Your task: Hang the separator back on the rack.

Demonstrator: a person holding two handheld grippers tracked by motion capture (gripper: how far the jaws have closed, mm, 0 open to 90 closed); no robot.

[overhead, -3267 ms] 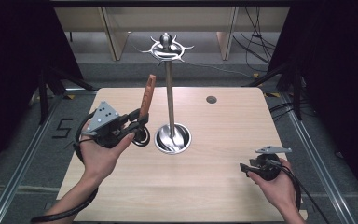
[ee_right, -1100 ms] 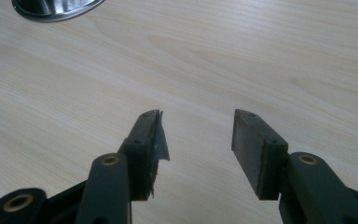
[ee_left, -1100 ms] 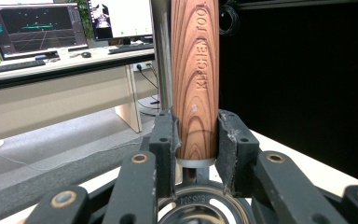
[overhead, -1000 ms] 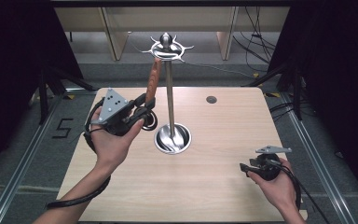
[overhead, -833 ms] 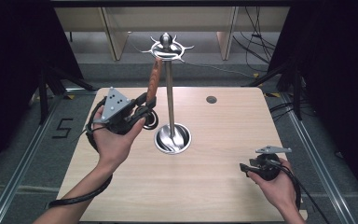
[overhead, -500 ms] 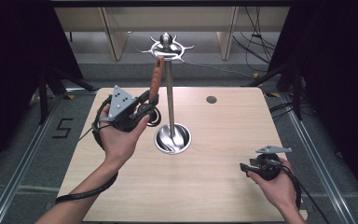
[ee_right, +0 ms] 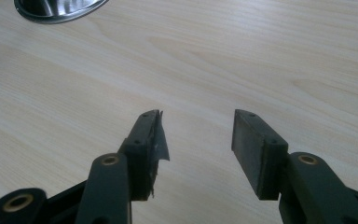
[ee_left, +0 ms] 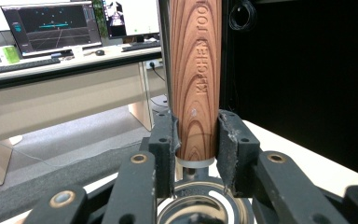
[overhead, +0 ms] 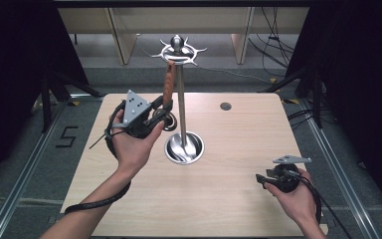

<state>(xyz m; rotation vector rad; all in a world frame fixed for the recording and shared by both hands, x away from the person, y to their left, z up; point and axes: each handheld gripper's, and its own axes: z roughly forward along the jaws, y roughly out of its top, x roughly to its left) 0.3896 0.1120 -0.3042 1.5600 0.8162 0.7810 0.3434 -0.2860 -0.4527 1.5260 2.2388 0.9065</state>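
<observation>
Since a moment ago my left tongs (overhead: 163,113), pinching the wooden-handled utensil (overhead: 167,85) at its lower end, rose toward the hooks (overhead: 179,51) of the steel stand (overhead: 181,107) mid-desk. If I tilt, the handle may knock the pole. My right tongs (ee_right: 196,140) rest spread near the desk's (overhead: 238,149) right front corner, with free room around.

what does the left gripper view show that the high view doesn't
Left gripper view: lettering stamped on the brown wooden utensil handle, the black pads pressing its lower end, and monitors on a desk behind.

High view: the chrome stand's hooked top, the pale wooden table, and the right gripper low at its corner, jaws apart.

Both: the left gripper clamping the upright handle beside the stand's pole.
</observation>
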